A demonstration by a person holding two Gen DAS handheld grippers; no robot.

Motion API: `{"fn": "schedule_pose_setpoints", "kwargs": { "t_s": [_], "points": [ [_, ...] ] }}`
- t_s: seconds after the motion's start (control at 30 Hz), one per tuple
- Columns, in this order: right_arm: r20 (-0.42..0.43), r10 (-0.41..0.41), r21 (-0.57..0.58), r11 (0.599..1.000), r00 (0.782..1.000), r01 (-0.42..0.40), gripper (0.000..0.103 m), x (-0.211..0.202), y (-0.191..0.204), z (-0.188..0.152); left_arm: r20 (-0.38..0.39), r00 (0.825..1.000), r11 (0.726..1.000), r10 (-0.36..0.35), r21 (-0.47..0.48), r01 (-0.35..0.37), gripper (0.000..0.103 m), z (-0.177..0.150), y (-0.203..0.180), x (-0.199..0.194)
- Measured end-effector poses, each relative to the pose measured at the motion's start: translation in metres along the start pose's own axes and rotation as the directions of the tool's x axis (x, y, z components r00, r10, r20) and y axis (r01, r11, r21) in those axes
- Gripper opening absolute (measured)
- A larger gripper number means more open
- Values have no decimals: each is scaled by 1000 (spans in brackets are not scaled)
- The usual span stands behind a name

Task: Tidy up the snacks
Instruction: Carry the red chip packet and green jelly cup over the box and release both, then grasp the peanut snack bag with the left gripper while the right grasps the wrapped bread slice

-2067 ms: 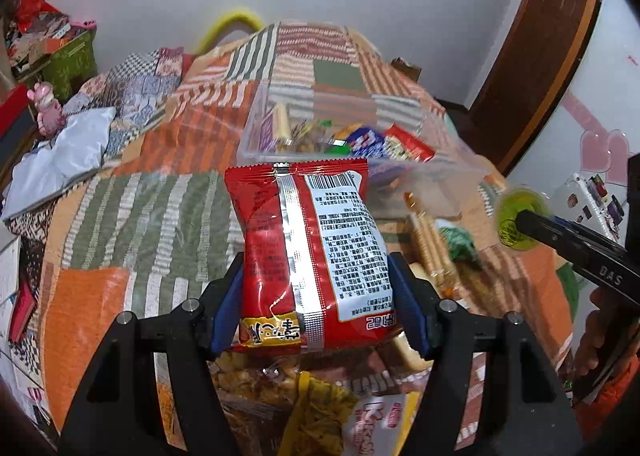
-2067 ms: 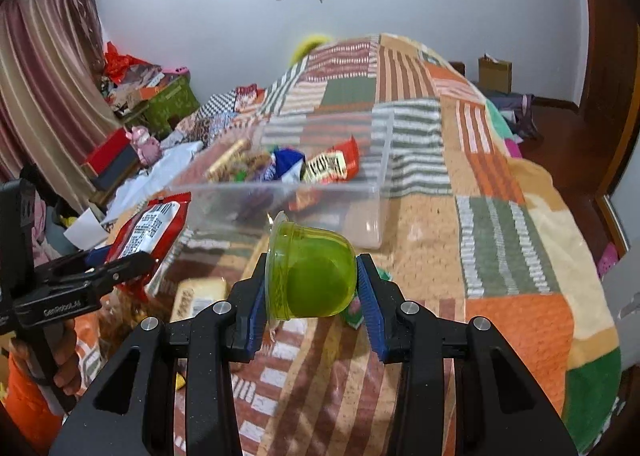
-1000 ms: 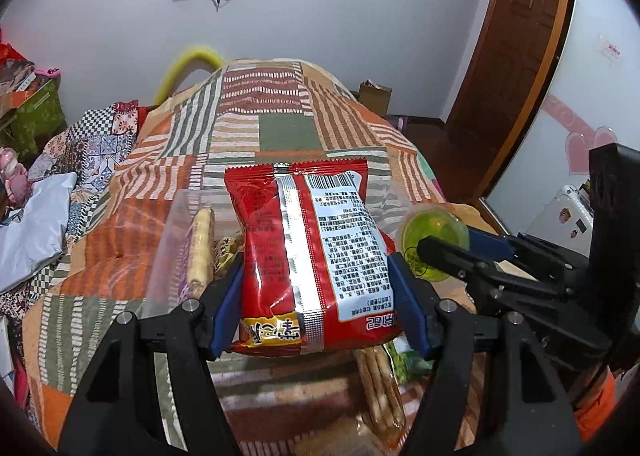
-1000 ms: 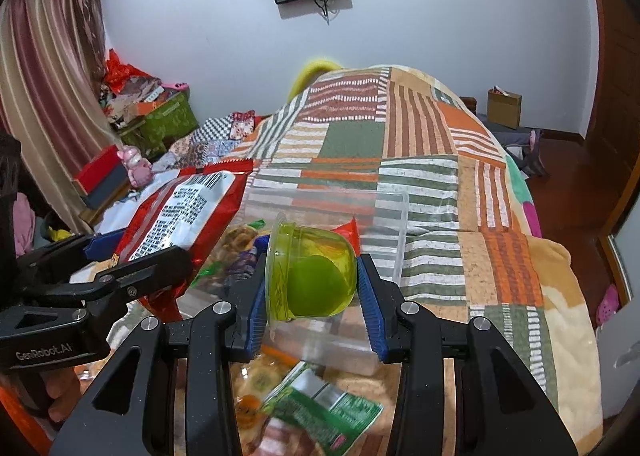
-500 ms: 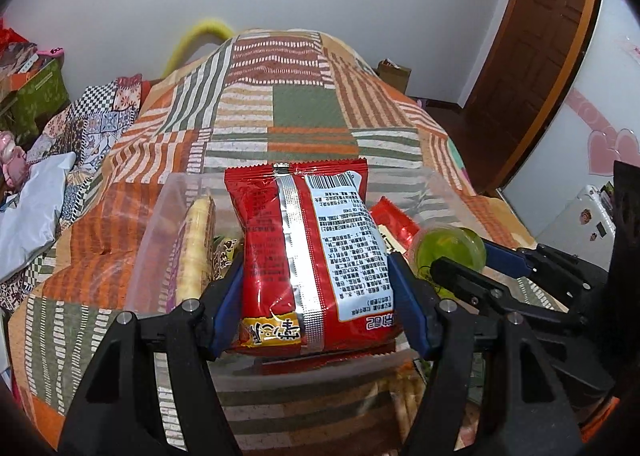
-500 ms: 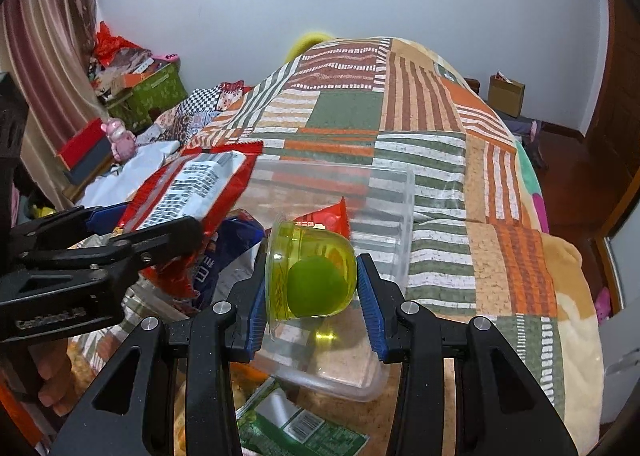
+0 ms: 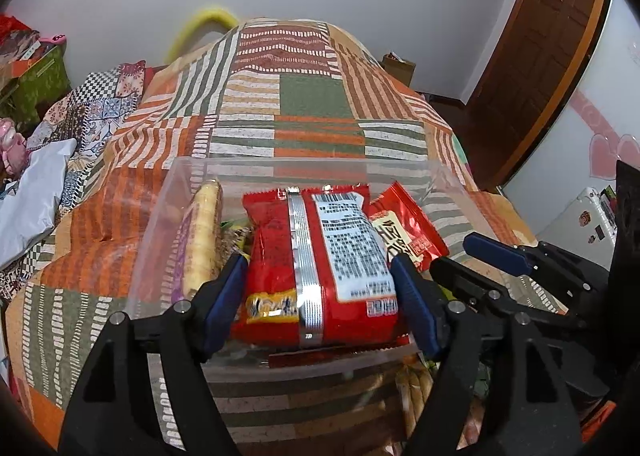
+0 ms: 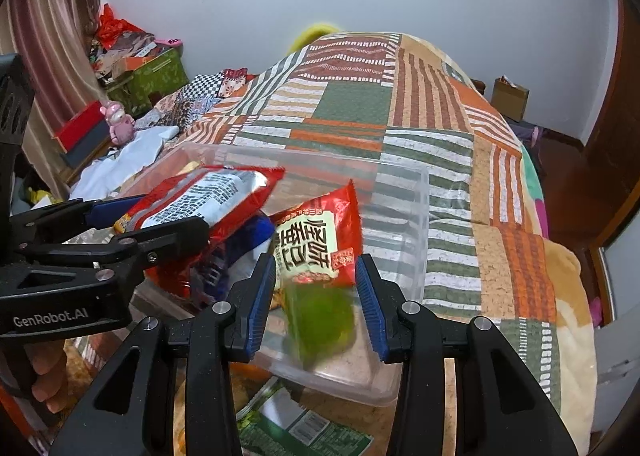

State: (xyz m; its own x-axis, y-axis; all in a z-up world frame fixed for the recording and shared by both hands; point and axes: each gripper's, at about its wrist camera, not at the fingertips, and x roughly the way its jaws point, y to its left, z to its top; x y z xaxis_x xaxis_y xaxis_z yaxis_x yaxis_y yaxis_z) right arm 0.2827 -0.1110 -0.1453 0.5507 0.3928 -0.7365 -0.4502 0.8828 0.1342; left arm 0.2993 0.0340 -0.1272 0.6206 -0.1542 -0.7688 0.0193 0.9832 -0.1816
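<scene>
From the left wrist view, the left gripper has its jaws closed on a red snack bag, pressing it from both sides. The bag hangs over the clear plastic bin, which stands on the bed with the patchwork blanket. Inside the bin I see a long pack of biscuits along the left wall and a second red packet to the right. The right gripper comes in from the right side, and nothing shows between its jaws here.

From the right wrist view, the right gripper has its jaws spread apart and they hold nothing. A green jelly cup is just below them, blurred, inside the bin near its front corner — I judge it is falling or has just landed. The left gripper holds the red bag above the other packets.

The task is partly done, as I judge it: several snacks are in the bin and the cup is going in, but the red bag is not yet let go. A green packet lies on the blanket in front of the bin, and more snacks — not clear which — seem to lie near it, so some work is left.
</scene>
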Motion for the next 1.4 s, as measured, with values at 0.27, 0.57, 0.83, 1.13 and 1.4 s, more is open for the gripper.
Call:
{"fn": "schedule_pose_setpoints", "kwargs": {
  "t_s": [0.27,0.57,0.83,1.13,1.4],
  "points": [
    [22,9,12,1000,1000,-9,40,-20,1,-1,20,1000,1000,7,-8,-7,73,-4,3,-23],
    [73,36,20,999,997,-37,44,-55,11,-9,62,998,1000,29,10,-30,74,-18,6,-67],
    [85,59,21,998,995,-61,45,-75,24,-24,89,994,997,70,14,-71,78,-47,18,-109],
    [53,93,32,995,994,-95,45,-82,38,-51,58,993,995,98,-20,-97,79,-82,37,-129],
    [14,126,18,992,992,-126,45,-84,58,-72,-2,994,993,112,-47,-112,79,-120,53,-131]
  ]
}}
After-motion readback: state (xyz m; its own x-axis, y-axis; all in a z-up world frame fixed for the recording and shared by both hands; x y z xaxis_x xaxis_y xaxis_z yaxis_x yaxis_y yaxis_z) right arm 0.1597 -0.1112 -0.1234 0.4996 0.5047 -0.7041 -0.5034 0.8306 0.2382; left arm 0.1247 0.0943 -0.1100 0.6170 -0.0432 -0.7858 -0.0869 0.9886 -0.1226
